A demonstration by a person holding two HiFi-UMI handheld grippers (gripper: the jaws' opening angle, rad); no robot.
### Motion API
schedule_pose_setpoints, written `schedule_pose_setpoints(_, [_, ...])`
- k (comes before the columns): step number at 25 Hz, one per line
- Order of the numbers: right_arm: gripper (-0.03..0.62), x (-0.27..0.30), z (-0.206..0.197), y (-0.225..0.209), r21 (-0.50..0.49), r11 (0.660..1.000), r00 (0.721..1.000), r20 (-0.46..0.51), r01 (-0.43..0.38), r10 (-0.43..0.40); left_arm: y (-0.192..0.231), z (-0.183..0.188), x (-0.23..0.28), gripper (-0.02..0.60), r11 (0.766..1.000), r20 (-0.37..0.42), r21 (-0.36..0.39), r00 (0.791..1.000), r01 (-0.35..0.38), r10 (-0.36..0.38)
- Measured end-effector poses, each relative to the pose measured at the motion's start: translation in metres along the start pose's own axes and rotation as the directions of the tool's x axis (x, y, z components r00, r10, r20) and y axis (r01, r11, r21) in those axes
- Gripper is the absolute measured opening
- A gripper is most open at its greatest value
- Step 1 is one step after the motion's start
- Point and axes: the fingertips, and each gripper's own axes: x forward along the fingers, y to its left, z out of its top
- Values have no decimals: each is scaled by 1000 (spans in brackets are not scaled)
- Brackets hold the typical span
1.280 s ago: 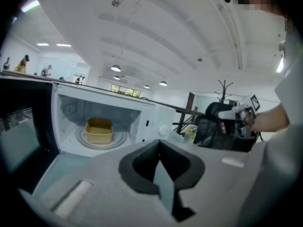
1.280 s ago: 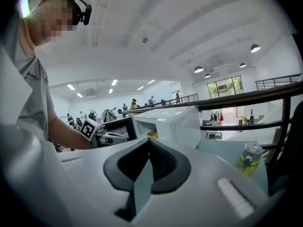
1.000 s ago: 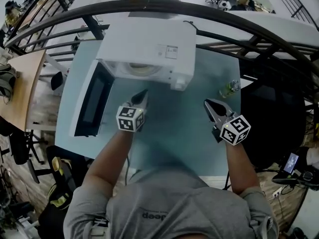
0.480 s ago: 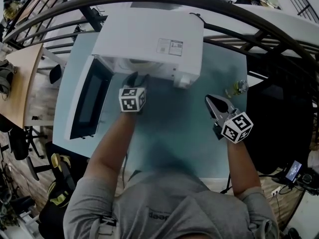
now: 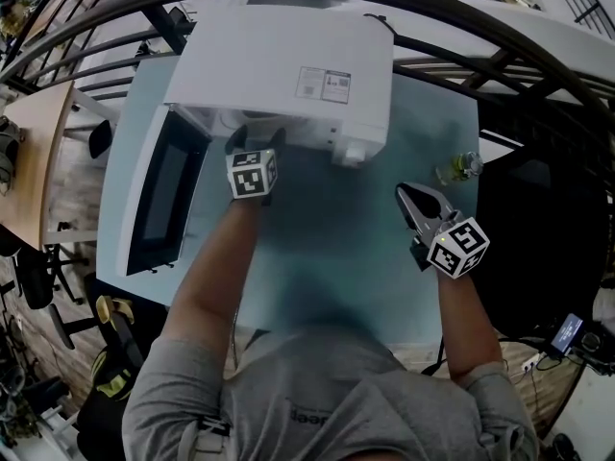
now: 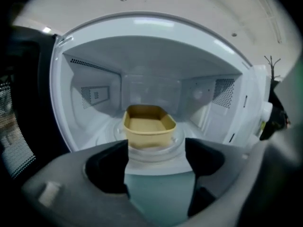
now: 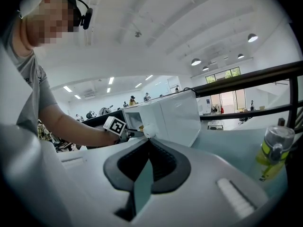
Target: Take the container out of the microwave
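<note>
A white microwave (image 5: 288, 65) stands at the back of the table with its door (image 5: 159, 200) swung open to the left. Inside, a tan rectangular container (image 6: 149, 126) sits empty on the glass turntable (image 6: 156, 148). My left gripper (image 5: 256, 138) is at the mouth of the oven, and in the left gripper view (image 6: 156, 162) its jaws are opening. Nothing is between them, and the container lies just beyond the tips. My right gripper (image 5: 415, 198) hovers over the table to the right, shut and empty, which also shows in the right gripper view (image 7: 149, 141).
A small clear bottle with yellow-green liquid (image 5: 456, 169) stands near the table's right edge, and it also shows at the far right of the right gripper view (image 7: 274, 150). A dark railing (image 5: 500, 60) curves behind the microwave. The table top (image 5: 336, 248) is pale blue-green.
My left gripper has moved forward from mid-table to the microwave's opening, and its jaws have gone from shut to apart. The right gripper has barely shifted.
</note>
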Motion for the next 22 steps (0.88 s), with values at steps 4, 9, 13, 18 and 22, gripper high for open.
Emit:
schedule_pose_setpoints(4, [5,2,-5,-3,4,1000,1000,-4,-2,2,4,1,11,405,999,-4,26,1000,-26,27])
schedule_pose_setpoints(9, [5,2,-9,-4,13,1000,1000,-8,0,1,9,3,25,436,997,-18,54,998,-57,58])
schedule_pose_setpoints(13, [5,1,-14,-6,19,1000,1000,-14,2,-2,12,8,35,478,994,-28,70,996,-86,88])
schedule_pose_setpoints(18, [5,1,-17,-9,25,1000,1000,-19,5,-4,15,7,47,512,992,-53,65,992,-111,114])
schedule_pose_setpoints(22, [5,1,-19,-13,27,1000,1000,-21,6,-6,21,2,56,518,991,-80,30,988,-130,132])
